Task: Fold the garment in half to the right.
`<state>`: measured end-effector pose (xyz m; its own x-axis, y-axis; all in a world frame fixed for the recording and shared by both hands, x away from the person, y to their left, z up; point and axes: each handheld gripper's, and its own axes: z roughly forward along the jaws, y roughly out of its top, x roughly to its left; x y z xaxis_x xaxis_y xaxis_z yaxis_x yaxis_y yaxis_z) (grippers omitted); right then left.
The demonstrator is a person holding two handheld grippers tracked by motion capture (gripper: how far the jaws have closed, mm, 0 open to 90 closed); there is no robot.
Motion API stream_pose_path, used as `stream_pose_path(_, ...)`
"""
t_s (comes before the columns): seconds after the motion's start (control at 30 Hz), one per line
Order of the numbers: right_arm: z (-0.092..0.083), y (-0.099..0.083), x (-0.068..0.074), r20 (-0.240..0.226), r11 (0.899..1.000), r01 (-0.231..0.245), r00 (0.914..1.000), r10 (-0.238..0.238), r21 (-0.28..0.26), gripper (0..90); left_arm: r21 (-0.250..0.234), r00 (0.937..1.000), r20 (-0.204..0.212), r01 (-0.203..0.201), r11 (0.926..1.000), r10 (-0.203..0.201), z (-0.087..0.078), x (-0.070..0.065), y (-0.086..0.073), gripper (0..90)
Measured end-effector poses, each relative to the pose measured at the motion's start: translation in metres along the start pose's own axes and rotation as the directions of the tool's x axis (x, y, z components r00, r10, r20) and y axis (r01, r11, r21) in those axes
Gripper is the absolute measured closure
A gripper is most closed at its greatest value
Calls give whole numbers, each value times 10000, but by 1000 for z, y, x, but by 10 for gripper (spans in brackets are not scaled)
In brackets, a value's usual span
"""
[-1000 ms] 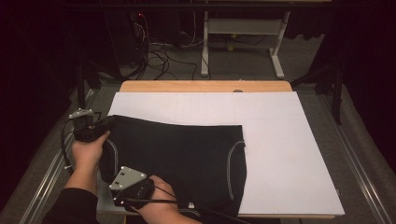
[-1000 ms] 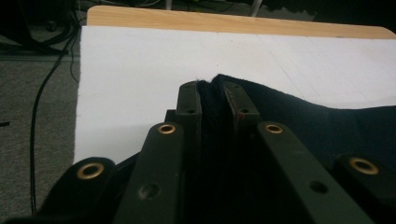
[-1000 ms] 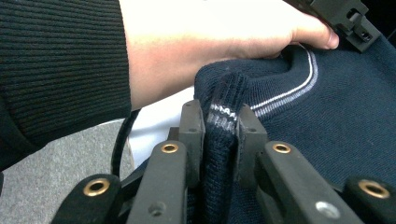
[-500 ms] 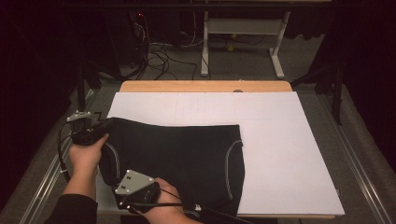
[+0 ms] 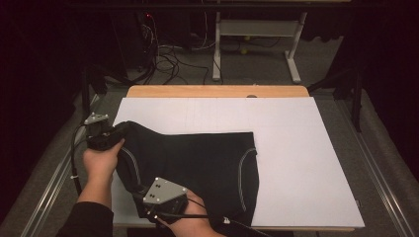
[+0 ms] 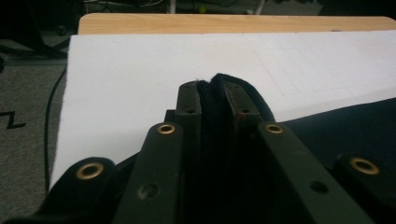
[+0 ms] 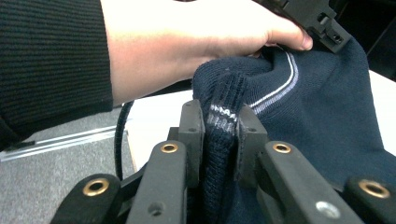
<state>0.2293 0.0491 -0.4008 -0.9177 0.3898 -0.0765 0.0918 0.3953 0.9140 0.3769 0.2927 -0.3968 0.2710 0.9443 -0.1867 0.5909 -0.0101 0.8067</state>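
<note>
We pinch the dark sweater (image 5: 197,163) with both tools: left tool (image 5: 112,134) grips its far corner, right tool (image 5: 148,210) its ribbed near edge, on the counter (image 5: 296,148).

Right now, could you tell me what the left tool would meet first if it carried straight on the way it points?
Shut on the dark garment's edge, the left tool points across the bare white board. Nothing stands in that line; the wooden table edge lies beyond, though height above the board is unclear.

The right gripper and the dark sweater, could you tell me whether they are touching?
Touching. The right gripper view shows the right gripper with its jaws closed on a ribbed fold of the sweater, cloth pressed between them.
</note>
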Motion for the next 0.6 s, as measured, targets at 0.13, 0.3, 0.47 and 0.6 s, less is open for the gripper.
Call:
stream_pose_path(0.13, -8, -4, -2, 223, 9999, -88, 9997, 90, -91, 777, 51, 9997, 84, -237, 9997, 236, 6, -10, 4, 743)
stream_pose_path(0.3, -17, -11, -6, 528, 9992, -307, 9981, 321, -274, 777, 50, 9989, 328, -323, 9995, 321, 15, -20, 11, 743)
stream_pose_path(0.47, -28, -18, -12, 785, 9986, -425, 9959, 447, -300, 777, 76, 9976, 509, -484, 9988, 480, 26, -36, 17, 743)
stream_pose_path(0.6, -40, -25, -18, 879, 9968, -614, 9940, 657, -505, 777, 51, 9966, 537, -632, 9980, 628, 32, -51, 19, 743)
